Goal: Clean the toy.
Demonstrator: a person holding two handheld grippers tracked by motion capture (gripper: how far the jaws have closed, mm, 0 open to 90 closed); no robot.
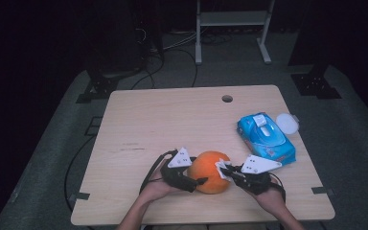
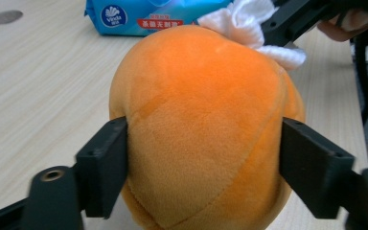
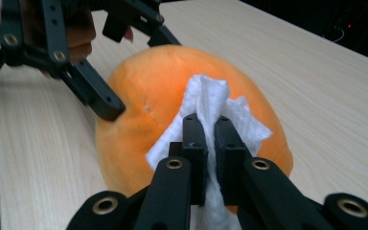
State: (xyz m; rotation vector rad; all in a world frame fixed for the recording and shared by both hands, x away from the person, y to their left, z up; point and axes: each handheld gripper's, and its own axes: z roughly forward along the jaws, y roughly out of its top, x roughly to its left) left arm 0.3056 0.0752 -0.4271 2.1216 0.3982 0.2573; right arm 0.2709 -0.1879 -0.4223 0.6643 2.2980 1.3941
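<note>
Orange plush ball [image 2: 201, 134] is sitting near the surface's front edge, soft and light, yielding under the left gripper [image 2: 203, 163], whose jaws are pinching its sides. Right gripper [image 3: 210, 143] is clamping a wipe [image 3: 206, 108] against its top.

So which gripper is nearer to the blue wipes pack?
Right. The right gripper lies just beside the blue wipes pack; the left gripper is beyond the orange plush toy.
</note>
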